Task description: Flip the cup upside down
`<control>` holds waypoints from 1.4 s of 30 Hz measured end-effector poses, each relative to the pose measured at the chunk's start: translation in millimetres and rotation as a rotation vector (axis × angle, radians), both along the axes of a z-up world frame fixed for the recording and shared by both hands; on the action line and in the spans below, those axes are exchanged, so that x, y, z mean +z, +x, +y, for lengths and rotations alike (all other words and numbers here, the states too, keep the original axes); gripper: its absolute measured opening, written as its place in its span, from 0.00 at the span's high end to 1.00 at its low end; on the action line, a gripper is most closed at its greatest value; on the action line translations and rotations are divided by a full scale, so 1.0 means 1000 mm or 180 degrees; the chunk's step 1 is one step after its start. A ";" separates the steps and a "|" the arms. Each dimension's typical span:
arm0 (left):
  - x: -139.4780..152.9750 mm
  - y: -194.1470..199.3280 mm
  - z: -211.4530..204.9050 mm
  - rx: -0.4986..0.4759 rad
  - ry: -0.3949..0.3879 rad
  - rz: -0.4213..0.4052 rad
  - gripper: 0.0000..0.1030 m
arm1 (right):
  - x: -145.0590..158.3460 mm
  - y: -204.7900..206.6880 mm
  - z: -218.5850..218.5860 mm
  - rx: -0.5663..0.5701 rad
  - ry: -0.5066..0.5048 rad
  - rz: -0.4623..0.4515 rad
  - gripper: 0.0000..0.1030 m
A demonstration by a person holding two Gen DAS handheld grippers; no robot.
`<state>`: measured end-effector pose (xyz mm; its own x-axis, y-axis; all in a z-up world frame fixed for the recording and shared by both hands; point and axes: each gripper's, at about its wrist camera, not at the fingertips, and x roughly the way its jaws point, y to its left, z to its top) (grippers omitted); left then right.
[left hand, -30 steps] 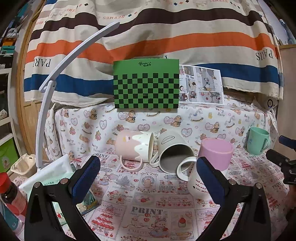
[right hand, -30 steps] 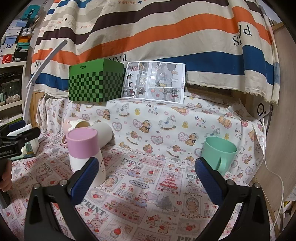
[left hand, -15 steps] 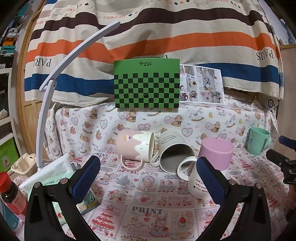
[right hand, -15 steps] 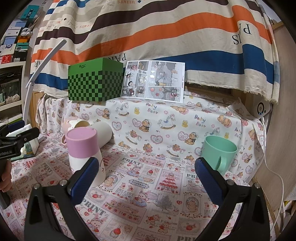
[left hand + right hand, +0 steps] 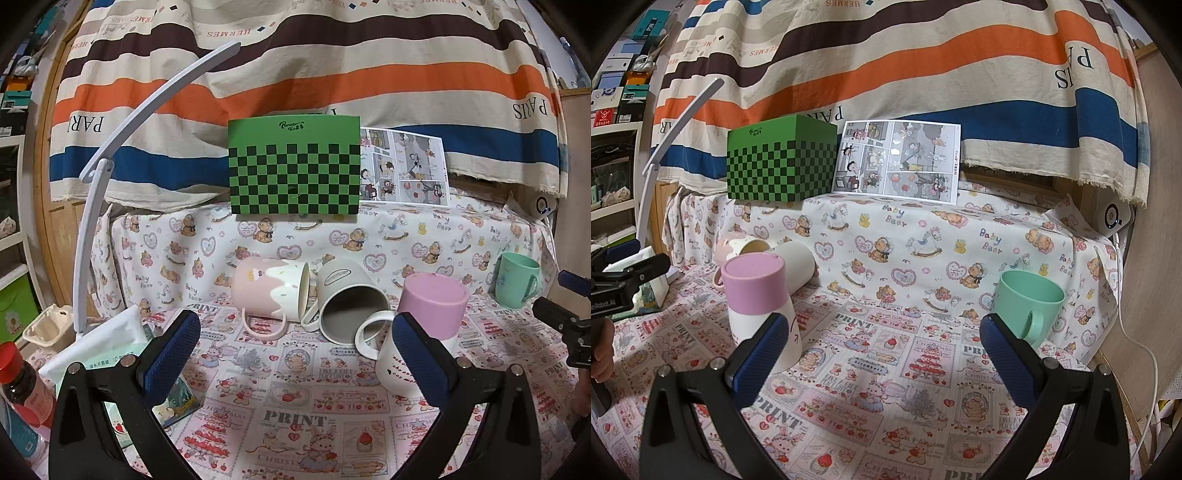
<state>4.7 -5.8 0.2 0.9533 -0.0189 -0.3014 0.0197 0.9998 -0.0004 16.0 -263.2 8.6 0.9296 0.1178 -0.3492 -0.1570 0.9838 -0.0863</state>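
A mint green cup (image 5: 1028,304) stands upright, mouth up, at the right of the printed cloth; it also shows far right in the left wrist view (image 5: 516,278). A white mug with a pink base (image 5: 424,325) stands upside down; it shows in the right wrist view (image 5: 761,302) too. A pink-and-cream mug (image 5: 271,290) and a white mug with a grey inside (image 5: 349,304) lie on their sides. My left gripper (image 5: 295,350) is open and empty, in front of the mugs. My right gripper (image 5: 882,354) is open and empty, left of and short of the green cup.
A green checkered box (image 5: 293,166) and a comic sheet (image 5: 404,168) stand on the raised ledge behind. A white lamp arm (image 5: 110,155), a tissue pack (image 5: 107,347) and a red-capped bottle (image 5: 18,384) are at the left. A white cable (image 5: 1141,339) hangs at the right edge.
Both views have shifted very slightly; the cups have not moved and both grippers stay open.
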 end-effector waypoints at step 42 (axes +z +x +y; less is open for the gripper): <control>-0.003 0.002 0.000 -0.0027 -0.0010 0.0020 0.00 | -0.001 0.002 0.000 -0.0008 0.0000 0.0015 0.00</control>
